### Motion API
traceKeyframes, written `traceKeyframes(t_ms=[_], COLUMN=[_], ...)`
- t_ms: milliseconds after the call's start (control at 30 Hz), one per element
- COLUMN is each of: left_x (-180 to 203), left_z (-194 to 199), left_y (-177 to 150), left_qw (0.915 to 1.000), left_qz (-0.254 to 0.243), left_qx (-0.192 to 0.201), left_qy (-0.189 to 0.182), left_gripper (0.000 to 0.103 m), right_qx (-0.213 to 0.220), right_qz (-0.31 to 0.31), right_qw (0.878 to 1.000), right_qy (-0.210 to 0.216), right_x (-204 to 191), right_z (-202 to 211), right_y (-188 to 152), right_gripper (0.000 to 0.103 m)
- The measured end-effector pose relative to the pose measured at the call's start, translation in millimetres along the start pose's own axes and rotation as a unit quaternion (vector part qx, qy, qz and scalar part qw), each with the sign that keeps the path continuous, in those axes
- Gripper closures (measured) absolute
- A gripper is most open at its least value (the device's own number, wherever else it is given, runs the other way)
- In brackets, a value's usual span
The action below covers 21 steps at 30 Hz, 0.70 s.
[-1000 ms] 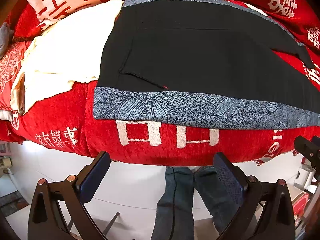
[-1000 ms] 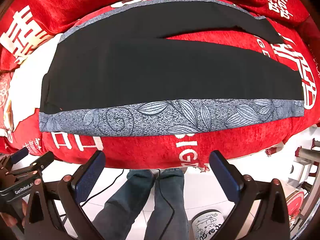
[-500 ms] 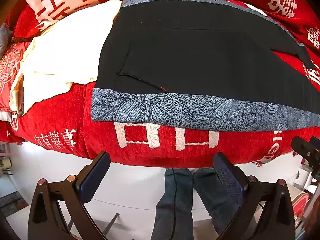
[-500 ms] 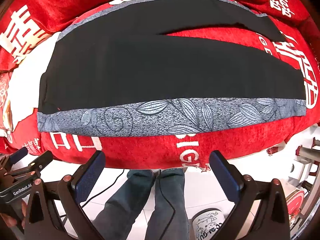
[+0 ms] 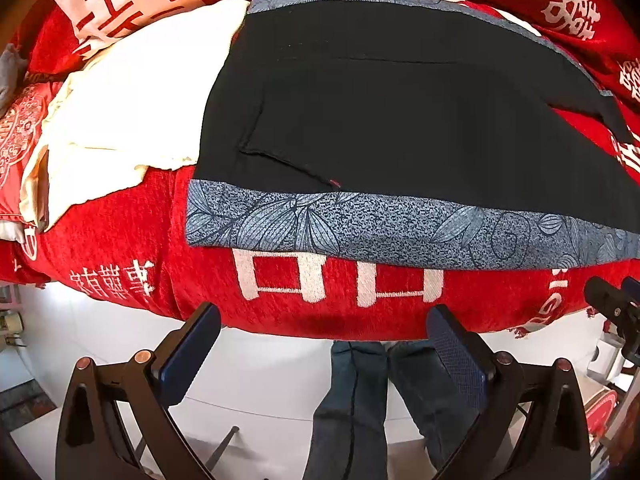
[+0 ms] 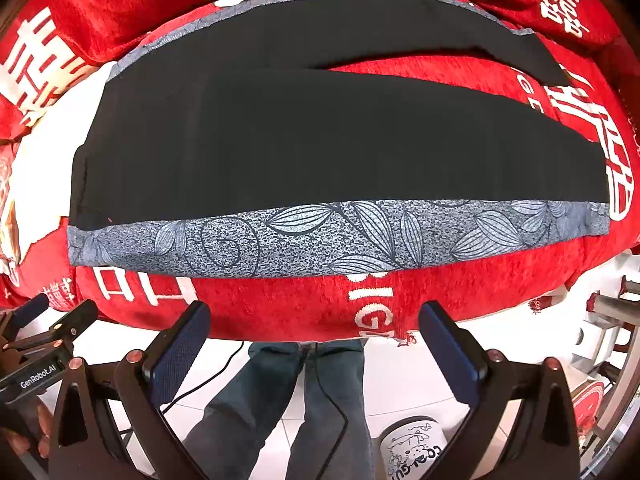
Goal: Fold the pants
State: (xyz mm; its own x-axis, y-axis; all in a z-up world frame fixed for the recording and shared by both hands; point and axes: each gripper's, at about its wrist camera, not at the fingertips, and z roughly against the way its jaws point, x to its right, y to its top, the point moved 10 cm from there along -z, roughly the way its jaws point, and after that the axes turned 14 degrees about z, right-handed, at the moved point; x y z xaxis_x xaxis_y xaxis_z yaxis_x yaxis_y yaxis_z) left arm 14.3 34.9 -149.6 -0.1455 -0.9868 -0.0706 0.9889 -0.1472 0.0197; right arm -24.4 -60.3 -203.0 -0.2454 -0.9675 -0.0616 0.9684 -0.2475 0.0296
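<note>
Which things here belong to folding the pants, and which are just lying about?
For the job:
black pants
left gripper
right gripper

Lying about:
cream cloth
red blanket
white printed cup

Home bedroom, by the look of the furnishings.

Wide bed [image 5: 120, 240] draped in a red chenille cover [image 6: 280, 312] woven with white double-happiness characters; cream bedding [image 5: 132, 92] bunched at the left end of the bed, beside a patterned red pillow [image 5: 16, 140]. Glossy white tiled floor [image 6: 400, 364] below the near edge of the bed, with a printed white bin [image 6: 412, 452] standing on it and a black cable [image 6: 208, 384] trailing across.
</note>
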Motion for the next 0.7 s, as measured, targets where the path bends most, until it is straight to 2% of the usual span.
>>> traceKeyframes(t_ms=[300, 333, 400, 433, 467, 500, 533, 600, 667, 700], left_x=[2.0, 2.7, 4.5, 4.2, 4.0, 3.3, 2.8, 1.5, 0.6, 0.6], left_z=[-1.1, -1.6, -3.0, -4.0, -5.9, -9.4, -12.7, -21.0, -30.1, -34.1], left_y=[3.2, 4.0, 6.2, 7.6, 9.0, 10.2, 11.1, 14.4, 17.6, 19.3], left_qw=[0.9999, 0.9998, 0.9980, 0.9960, 0.9925, 0.9878, 0.9838, 0.9739, 0.9674, 0.9648], left_qz=[0.003, 0.005, 0.020, 0.031, 0.043, 0.055, 0.065, 0.082, 0.094, 0.097], left_qx=[-0.002, -0.003, -0.011, -0.017, -0.025, -0.036, -0.044, -0.053, -0.052, -0.051], left_qy=[-0.011, -0.020, -0.059, -0.083, -0.112, -0.141, -0.162, -0.205, -0.229, -0.239], left_gripper=[0.000, 0.000, 0.000, 0.000, 0.000, 0.000, 0.000, 0.000, 0.000, 0.000], right_qx=[0.000, 0.003, 0.018, 0.028, 0.041, 0.051, 0.054, 0.063, 0.066, 0.064], right_qz=[-0.005, -0.010, -0.038, -0.054, -0.076, -0.102, -0.118, -0.143, -0.150, -0.151], right_qw=[1.000, 1.000, 0.996, 0.990, 0.980, 0.961, 0.949, 0.925, 0.909, 0.904], right_qy=[0.010, 0.020, 0.083, 0.124, 0.182, 0.251, 0.288, 0.347, 0.383, 0.396], right_x=[0.4, -0.2, -4.7, -8.1, -13.3, -19.3, -22.1, -26.9, -33.0, -36.5], right_z=[-1.7, -2.2, -2.8, -2.8, -2.5, -2.7, -3.9, -9.6, -23.0, -30.0], right_y=[2.5, 2.9, 4.6, 5.5, 7.0, 8.0, 7.7, 7.2, 5.0, 4.1], right_gripper=[0.000, 0.000, 0.000, 0.000, 0.000, 0.000, 0.000, 0.000, 0.002, 0.006])
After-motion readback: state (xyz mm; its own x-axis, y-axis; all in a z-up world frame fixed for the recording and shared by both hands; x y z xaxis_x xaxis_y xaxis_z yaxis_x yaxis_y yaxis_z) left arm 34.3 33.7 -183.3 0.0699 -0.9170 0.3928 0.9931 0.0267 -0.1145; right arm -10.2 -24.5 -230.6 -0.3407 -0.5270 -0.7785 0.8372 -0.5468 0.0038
